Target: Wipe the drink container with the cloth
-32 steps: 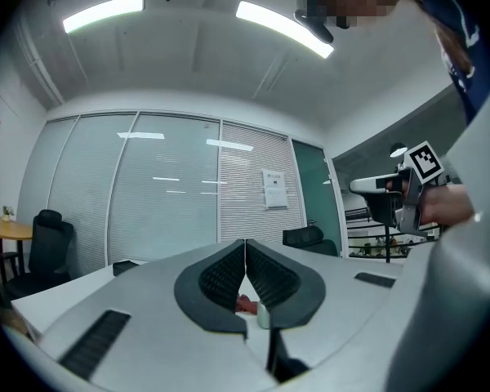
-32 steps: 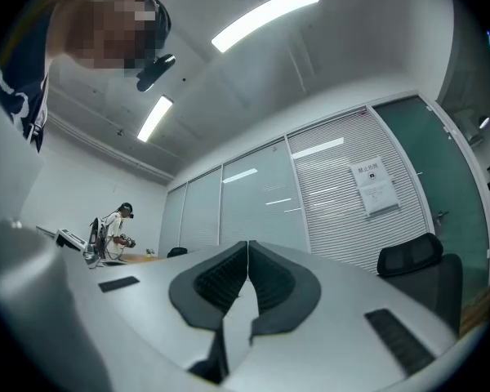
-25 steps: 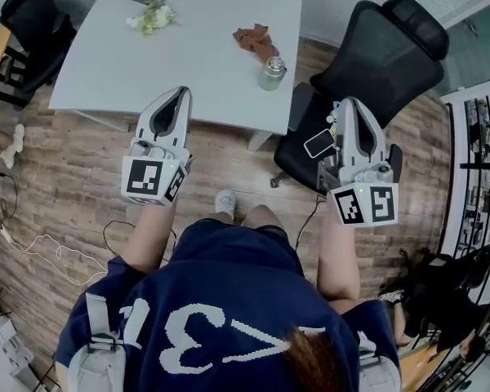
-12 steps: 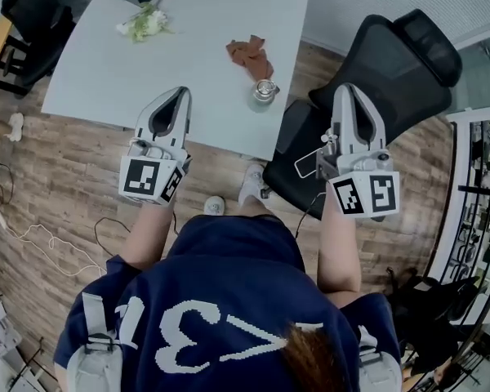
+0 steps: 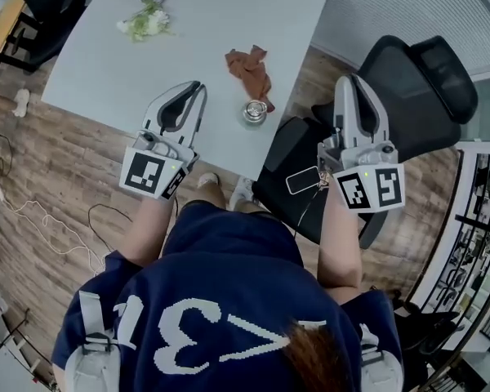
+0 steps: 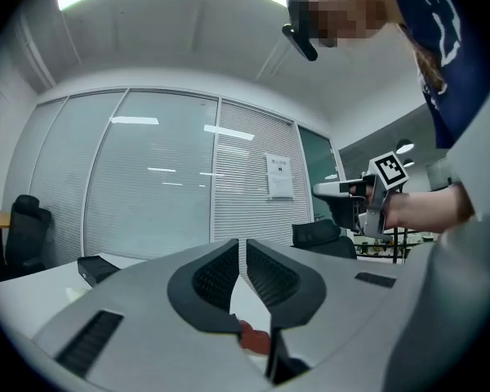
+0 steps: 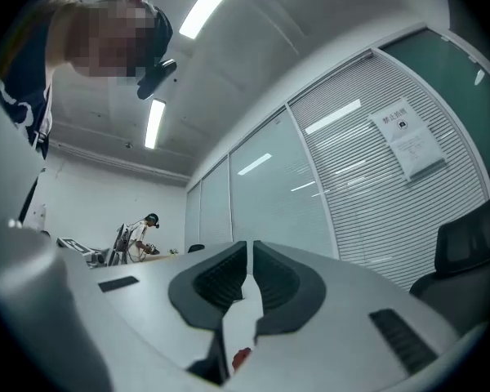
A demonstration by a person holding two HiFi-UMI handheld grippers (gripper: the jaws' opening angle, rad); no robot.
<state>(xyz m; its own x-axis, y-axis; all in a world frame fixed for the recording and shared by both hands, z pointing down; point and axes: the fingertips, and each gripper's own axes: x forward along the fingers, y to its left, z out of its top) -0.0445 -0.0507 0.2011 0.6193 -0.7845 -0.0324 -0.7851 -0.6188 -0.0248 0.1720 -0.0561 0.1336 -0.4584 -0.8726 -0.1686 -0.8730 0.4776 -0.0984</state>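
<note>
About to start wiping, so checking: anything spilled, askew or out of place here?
Nothing spilled. The glass jar stands upright, but close to the table edge; the brown cloth lies crumpled beside it. A phone lies on the chair seat.

A navy top (image 5: pixel 229 300) with white numerals; grey left claw (image 5: pixel 198 86) and right claw (image 5: pixel 349 80) bear black-and-white marker cubes (image 5: pixel 151 176).

White numerals, 3, 1 and 7, are showing across the back of the person's navy shirt (image 5: pixel 204 333). A paper notice (image 6: pixel 278 175) is hanging on the glass wall (image 6: pixel 147 178), its print too small to read.
</note>
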